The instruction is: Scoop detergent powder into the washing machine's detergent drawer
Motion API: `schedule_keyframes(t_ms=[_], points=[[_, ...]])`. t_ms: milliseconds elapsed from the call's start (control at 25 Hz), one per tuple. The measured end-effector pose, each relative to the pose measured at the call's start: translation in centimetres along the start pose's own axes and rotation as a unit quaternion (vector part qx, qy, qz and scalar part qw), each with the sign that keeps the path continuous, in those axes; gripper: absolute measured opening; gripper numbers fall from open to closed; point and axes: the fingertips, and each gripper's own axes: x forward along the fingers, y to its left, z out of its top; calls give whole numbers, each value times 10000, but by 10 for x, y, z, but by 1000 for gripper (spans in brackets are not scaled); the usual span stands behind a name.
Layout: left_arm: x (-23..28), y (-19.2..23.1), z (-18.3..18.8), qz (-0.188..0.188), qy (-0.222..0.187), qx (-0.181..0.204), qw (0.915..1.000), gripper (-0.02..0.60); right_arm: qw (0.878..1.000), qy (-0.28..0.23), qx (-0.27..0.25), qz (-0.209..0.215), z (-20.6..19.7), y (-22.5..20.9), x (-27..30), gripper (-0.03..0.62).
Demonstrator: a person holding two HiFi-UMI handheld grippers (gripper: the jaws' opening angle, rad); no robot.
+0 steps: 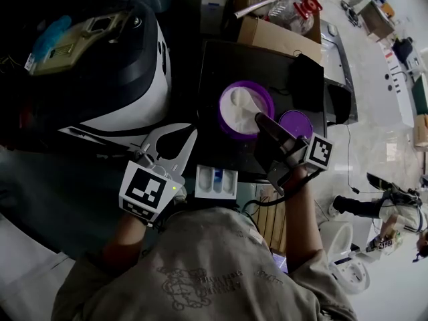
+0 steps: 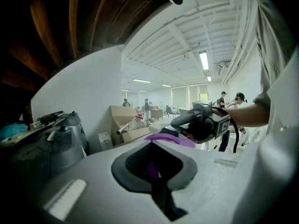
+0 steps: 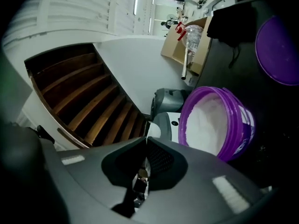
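Note:
A purple tub (image 1: 246, 109) of white powder stands open on the dark table (image 1: 221, 65), its purple lid (image 1: 295, 122) lying beside it to the right. The white detergent drawer (image 1: 216, 181), with blue inner parts, sticks out near my body. My dark right gripper (image 1: 262, 120) points at the tub's near rim, shut; the tub (image 3: 215, 122) fills its view just ahead of the jaws (image 3: 146, 141). A small metal bit shows in that gripper's seam; I cannot tell what it is. My white left gripper (image 1: 172, 134) hangs shut and empty left of the drawer.
The black-and-white washing machine (image 1: 127, 65) takes up the left. A cardboard box (image 1: 277, 29) holding a clear jug stands behind the tub. A black bag (image 1: 306, 79) sits at the table's right. A wooden stair (image 3: 88, 101) rises overhead. People (image 2: 239, 99) stand far off.

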Motion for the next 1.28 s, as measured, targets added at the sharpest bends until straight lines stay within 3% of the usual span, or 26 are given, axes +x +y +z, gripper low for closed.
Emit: schedule_keyframes(t_ms=[440, 840, 1280], points=[[-2, 3, 4, -21, -51, 74, 10000, 0, 9961, -233, 656, 536, -6, 14, -6, 31], [-1, 4, 1, -67, -8, 61, 10000, 0, 9964, -312, 614, 491, -8, 10, -14, 31], [4, -15, -6, -399, 77, 106, 9991, 0, 9963, -507, 543, 435, -21, 7, -41, 31]])
